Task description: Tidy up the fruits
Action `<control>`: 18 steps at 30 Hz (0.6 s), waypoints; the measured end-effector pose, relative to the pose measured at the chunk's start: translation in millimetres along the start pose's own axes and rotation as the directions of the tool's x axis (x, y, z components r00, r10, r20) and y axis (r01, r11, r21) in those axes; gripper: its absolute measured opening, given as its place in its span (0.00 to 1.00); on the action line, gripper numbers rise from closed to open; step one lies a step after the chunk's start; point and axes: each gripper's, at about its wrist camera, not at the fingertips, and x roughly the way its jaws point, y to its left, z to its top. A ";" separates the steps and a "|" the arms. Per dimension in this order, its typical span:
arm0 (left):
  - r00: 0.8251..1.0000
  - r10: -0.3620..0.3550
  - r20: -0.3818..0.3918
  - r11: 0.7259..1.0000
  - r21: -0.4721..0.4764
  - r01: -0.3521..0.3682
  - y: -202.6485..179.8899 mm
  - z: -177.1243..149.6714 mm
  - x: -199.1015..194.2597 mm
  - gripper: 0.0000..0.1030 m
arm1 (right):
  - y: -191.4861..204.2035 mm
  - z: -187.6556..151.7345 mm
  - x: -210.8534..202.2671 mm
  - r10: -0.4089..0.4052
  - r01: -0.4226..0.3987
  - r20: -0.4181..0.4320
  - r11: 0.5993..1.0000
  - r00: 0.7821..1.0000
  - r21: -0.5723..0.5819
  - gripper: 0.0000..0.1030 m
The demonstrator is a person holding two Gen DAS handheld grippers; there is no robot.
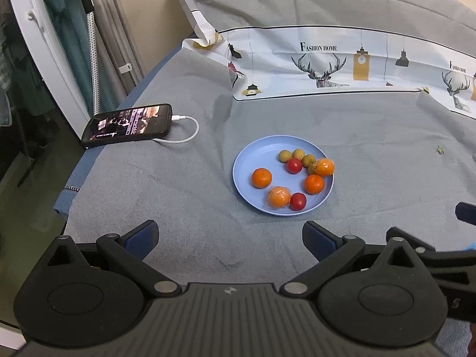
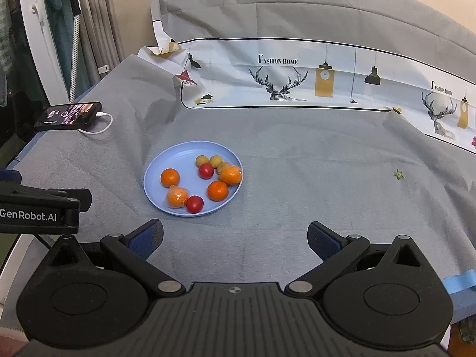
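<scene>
A light blue plate [image 1: 253, 160] [image 2: 166, 163] sits on the grey bedsheet and holds several fruits: bare oranges [image 1: 261, 178] [image 2: 170, 177], plastic-wrapped oranges [image 1: 278, 197] [image 2: 177, 197], red cherry tomatoes [image 1: 297, 201] [image 2: 195, 204] and small yellow-green fruits [image 1: 285, 156] [image 2: 202, 160]. My left gripper [image 1: 230, 239] is open and empty, just short of the plate's near edge. My right gripper [image 2: 235, 239] is open and empty, to the right of and short of the plate. The left gripper's body [image 2: 38, 205] shows at the left edge of the right wrist view.
A phone [image 1: 128, 125] [image 2: 70, 116] with a white charging cable [image 1: 187, 131] lies at the bed's left edge. A printed pillowcase [image 1: 342, 65] [image 2: 312, 80] lies along the back. A small green stem [image 1: 439, 149] [image 2: 398, 174] lies on the sheet to the right.
</scene>
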 end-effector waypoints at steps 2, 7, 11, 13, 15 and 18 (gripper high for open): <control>1.000 0.001 -0.004 1.000 0.006 -0.001 -1.0 -0.8 0.9 1.00 | -1.6 1.2 -0.1 -0.001 0.001 0.001 1.000 1.000 0.013 0.99; 1.000 0.000 -0.006 1.000 0.012 0.000 -3.8 -2.0 1.4 1.00 | -4.3 3.1 -0.8 -0.006 0.005 0.005 1.000 1.000 0.023 0.99; 1.000 -0.002 -0.007 1.000 0.010 0.003 -3.7 -2.0 1.0 1.00 | -3.4 3.5 -2.0 -0.004 0.004 0.008 1.000 1.000 0.020 0.99; 1.000 0.000 -0.007 1.000 0.009 0.001 -3.1 -2.2 1.3 1.00 | -2.9 3.7 -2.5 -0.003 0.003 0.009 1.000 1.000 0.017 0.99; 1.000 0.007 -0.003 1.000 0.007 -0.007 -2.7 -2.4 1.2 1.00 | -2.3 3.8 -3.0 -0.002 0.002 0.010 1.000 1.000 0.015 0.99; 1.000 0.018 0.006 1.000 -0.003 -0.018 -1.6 -3.1 -0.4 1.00 | -1.0 4.5 -3.2 -0.001 0.001 0.008 1.000 1.000 0.012 0.99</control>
